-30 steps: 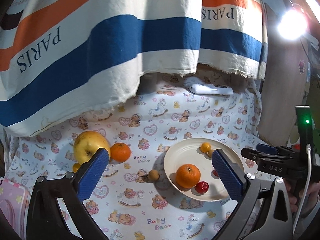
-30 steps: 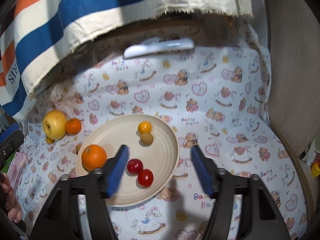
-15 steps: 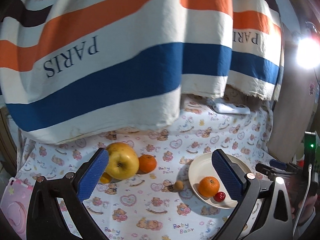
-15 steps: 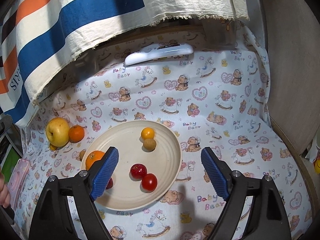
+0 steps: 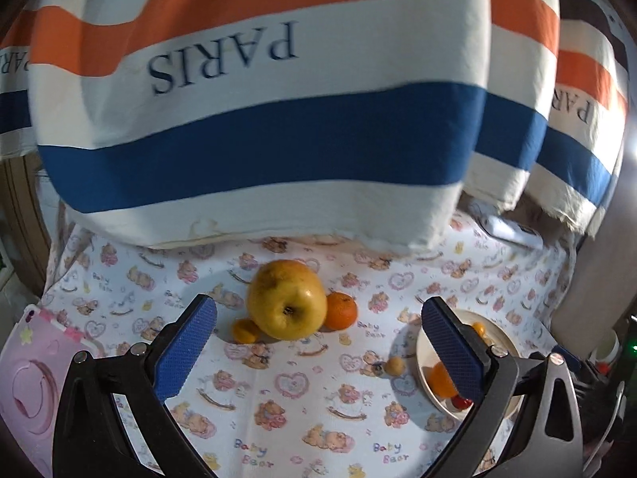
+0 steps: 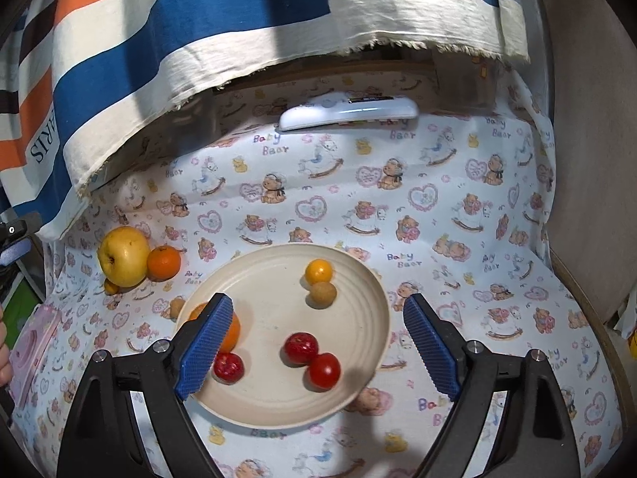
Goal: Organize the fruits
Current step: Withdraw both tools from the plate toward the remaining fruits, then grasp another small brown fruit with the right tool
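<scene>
My left gripper (image 5: pixel 318 348) stands open and empty above the cloth, pointing at a big yellow apple (image 5: pixel 286 298). A tangerine (image 5: pixel 340 310) touches the apple's right side and a small orange fruit (image 5: pixel 245 330) lies at its left. A small brown fruit (image 5: pixel 394 365) rests just left of the cream plate (image 5: pixel 497 332). My right gripper (image 6: pixel 318 346) hangs open over the plate (image 6: pixel 278 414), gripping nothing. The plate holds an orange (image 6: pixel 235 332), three red fruits (image 6: pixel 300 348), a small yellow fruit (image 6: pixel 318 271) and a brown one (image 6: pixel 321 294).
A striped cloth (image 5: pixel 278 127) printed PARIS hangs over the back of the table. Under it lies a white remote-like device (image 6: pixel 346 113). A pink object (image 5: pixel 28 378) sits at the left edge, and a wooden panel (image 6: pixel 589 159) bounds the right side.
My left gripper has swung left, so the apple now sits between its fingers and the plate has slid to the right edge. My right gripper's jaws have spread wider, uncovering a third red fruit.
</scene>
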A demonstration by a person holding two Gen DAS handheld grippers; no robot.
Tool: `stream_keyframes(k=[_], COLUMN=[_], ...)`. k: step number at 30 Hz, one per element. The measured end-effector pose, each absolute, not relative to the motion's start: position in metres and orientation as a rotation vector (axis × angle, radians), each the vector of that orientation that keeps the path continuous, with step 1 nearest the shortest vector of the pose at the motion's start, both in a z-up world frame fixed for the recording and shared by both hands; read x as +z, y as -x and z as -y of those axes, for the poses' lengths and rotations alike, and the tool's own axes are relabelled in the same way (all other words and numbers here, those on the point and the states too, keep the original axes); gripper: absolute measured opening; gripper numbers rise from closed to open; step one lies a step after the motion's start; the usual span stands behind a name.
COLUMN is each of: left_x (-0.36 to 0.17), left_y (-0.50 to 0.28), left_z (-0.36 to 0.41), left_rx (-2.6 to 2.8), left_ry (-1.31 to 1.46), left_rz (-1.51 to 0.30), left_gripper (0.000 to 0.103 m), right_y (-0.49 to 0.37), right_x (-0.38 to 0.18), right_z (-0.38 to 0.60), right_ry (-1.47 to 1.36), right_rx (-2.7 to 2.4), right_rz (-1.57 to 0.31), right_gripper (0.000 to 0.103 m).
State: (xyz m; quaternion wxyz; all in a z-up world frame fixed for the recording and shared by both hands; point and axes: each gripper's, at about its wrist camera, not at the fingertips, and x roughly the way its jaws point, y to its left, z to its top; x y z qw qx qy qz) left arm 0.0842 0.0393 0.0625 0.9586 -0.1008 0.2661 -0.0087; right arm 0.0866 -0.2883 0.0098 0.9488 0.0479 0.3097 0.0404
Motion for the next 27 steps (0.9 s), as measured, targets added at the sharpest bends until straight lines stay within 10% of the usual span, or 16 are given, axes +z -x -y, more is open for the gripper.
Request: stream_keyframes(k=[20, 27], left_x=[0.033, 0.022], left_y=[-0.116, -0.123], left_z=[-0.067, -0.073], left_rx=[0.047, 0.059], left_ry=[0.215, 0.246], left_rz=[-0.742, -0.805], left_gripper=[0.102, 0.102], right_y=[-0.132, -0.159], right_x=[0.033, 0.004], right_z=[0.142, 0.118], right_ry=[0.087, 0.149], right_rx=[0.215, 0.235], right_rz=[-0.757, -0.847], right_gripper=[0.089, 0.065])
